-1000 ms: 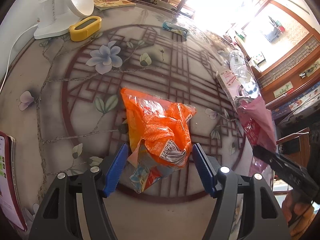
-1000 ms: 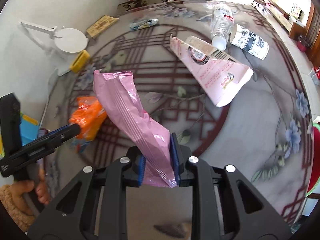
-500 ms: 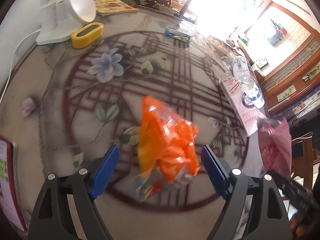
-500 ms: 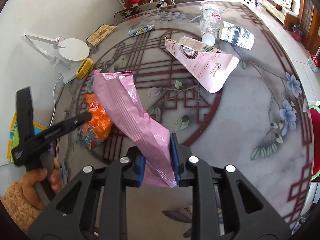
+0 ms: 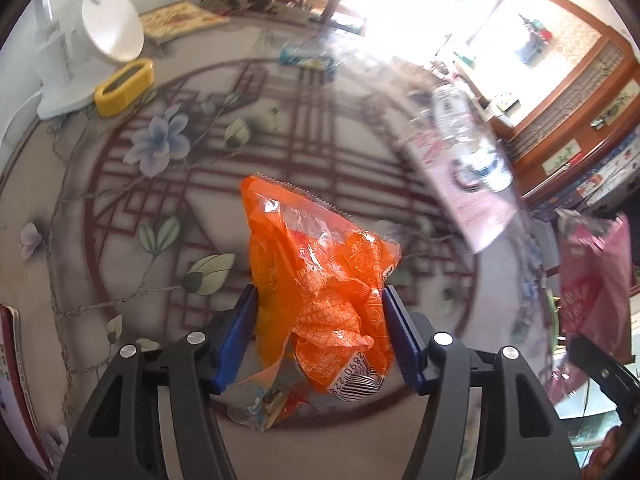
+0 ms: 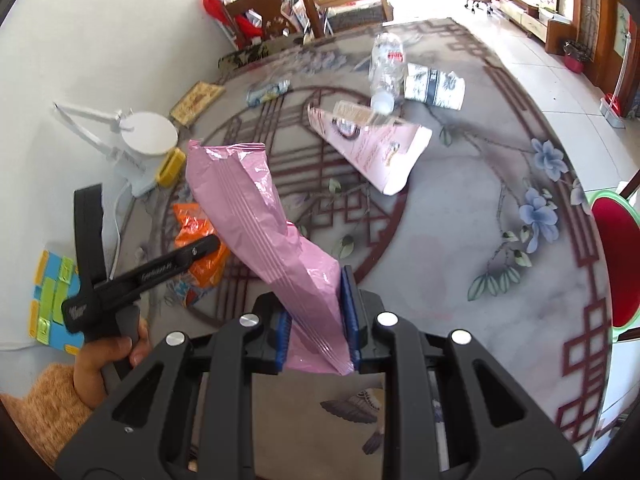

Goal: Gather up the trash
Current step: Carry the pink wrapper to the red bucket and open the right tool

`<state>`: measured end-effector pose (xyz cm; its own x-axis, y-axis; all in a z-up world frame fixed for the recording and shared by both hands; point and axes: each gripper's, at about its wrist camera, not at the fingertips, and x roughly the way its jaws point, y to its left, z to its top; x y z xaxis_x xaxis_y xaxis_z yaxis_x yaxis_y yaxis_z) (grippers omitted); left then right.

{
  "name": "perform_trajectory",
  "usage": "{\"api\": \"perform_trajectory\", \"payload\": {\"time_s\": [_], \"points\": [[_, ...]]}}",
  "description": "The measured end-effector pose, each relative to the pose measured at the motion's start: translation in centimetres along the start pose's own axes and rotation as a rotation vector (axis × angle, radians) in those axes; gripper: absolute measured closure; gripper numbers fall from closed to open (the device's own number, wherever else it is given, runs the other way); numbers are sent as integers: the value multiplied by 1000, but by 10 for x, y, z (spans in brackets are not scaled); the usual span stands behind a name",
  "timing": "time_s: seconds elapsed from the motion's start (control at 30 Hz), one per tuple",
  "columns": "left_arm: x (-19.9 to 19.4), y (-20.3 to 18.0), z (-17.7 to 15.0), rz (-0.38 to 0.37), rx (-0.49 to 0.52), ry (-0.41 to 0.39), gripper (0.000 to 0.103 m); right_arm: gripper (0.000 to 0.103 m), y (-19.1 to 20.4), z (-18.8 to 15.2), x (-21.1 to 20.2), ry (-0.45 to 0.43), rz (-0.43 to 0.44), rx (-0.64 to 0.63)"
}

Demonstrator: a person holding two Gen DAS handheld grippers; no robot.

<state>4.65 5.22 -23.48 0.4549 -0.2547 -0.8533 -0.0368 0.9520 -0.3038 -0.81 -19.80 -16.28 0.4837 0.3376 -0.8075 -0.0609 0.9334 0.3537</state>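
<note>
My left gripper (image 5: 320, 336) is shut on a crumpled orange snack bag (image 5: 320, 280), with both blue pads pressed against its sides, above the patterned table. The bag also shows in the right wrist view (image 6: 196, 236) behind the left gripper (image 6: 200, 248). My right gripper (image 6: 316, 320) is shut on a long pink bag (image 6: 260, 224) and holds it upright; that bag hangs at the right edge of the left wrist view (image 5: 592, 280). Other trash lies on the table: a pink carton (image 6: 372, 148), a clear bottle (image 6: 386, 68), a paper cup (image 6: 434, 86) and a blue wrapper (image 6: 266, 90).
A white desk lamp (image 5: 80, 52) and a yellow box (image 5: 124, 86) stand at the table's far left. A booklet (image 5: 182, 22) lies behind them. A red chair seat (image 6: 616, 256) is at the table's right edge. A colourful mat (image 6: 52, 296) lies at the left.
My left gripper has closed from wide open onto the orange bag and holds it. My right gripper has drawn back and up with the pink bag.
</note>
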Motion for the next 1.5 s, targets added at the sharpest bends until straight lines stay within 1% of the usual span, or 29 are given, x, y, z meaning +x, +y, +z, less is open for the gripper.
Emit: {"api": "perform_trajectory", "payload": {"time_s": [0.17, 0.3, 0.47, 0.7, 0.83, 0.97, 1.07, 1.17, 1.27, 1.37, 1.5], "points": [[-36, -31, 0, -52, 55, -78, 44, 80, 0, 7, -13, -34, 28, 2], [-55, -52, -1, -85, 96, -118, 44, 80, 0, 9, -20, -45, 42, -2], [-63, -72, 0, -110, 112, -132, 44, 80, -7, 9, -30, -65, 48, 14], [-67, -102, -4, -136, 157, -137, 44, 80, -39, 9, -51, -113, 32, 82], [-65, -119, -4, -151, 176, -138, 44, 80, -59, 8, -61, -133, 9, 125], [-65, -142, 0, -201, 209, -140, 44, 80, -78, 8, -72, -157, -24, 167], [-68, -167, 2, -247, 264, -157, 44, 80, -93, 8, -82, -180, -68, 191], [-71, -191, -2, -298, 322, -170, 44, 80, -111, 8, -88, -173, -113, 225], [-72, -206, -8, -324, 371, -165, 43, 80, -127, 8, -89, -154, -163, 258], [-71, -212, -13, -350, 373, -145, 43, 80, -137, 8, -91, -150, -194, 278], [-67, -212, -15, -346, 355, -137, 43, 80, -143, 7, -92, -161, -193, 283]]}}
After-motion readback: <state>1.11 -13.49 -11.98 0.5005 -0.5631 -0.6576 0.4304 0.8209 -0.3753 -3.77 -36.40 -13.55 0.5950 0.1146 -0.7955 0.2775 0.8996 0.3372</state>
